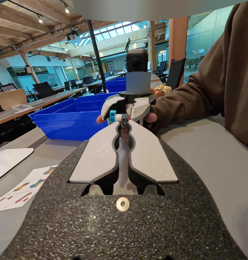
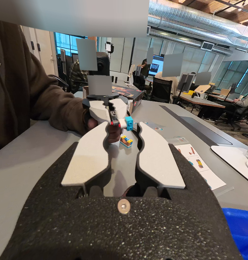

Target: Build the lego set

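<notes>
My left gripper is shut on a grey Technic beam and holds it above the grey table. The beam carries red pins, a white piece and a teal brick. In the right wrist view this assembly sticks out of the left gripper, teal brick outermost. My right gripper is open, facing the left one, with the teal brick between its fingertips and no contact showing. It also shows in the left wrist view. A small yellow, blue and brown build sits on the table below.
Blue bins stand behind the grippers. An instruction sheet and a white board lie to one side, also seen in the right wrist view. A Lego box and a tan figure sit farther back. The tips of both grippers are at nearly the same place.
</notes>
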Available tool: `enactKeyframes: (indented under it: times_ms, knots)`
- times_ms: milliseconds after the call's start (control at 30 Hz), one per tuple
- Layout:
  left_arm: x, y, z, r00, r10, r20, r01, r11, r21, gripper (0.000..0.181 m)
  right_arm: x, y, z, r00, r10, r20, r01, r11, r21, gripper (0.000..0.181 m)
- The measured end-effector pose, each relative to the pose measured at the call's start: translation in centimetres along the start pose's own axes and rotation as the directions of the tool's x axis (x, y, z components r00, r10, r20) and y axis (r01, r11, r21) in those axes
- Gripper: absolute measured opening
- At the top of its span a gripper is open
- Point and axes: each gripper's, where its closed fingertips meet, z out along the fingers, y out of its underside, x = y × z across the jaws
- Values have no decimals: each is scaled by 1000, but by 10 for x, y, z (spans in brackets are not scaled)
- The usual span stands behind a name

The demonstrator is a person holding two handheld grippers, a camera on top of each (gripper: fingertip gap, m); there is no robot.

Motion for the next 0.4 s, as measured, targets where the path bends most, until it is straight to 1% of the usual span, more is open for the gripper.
enactKeyframes:
  times_ms: [267,400]
  knots:
    - [3,0,0,1000,-8,-24,8,1000,-3,7,-3,0,0,1000,-16,15,16,1000,3,33]
    - [2,-1,-1,1000,-11,-24,11,1000,5,7,-4,-4,-3,999,-10,31,9,1000,28,32]
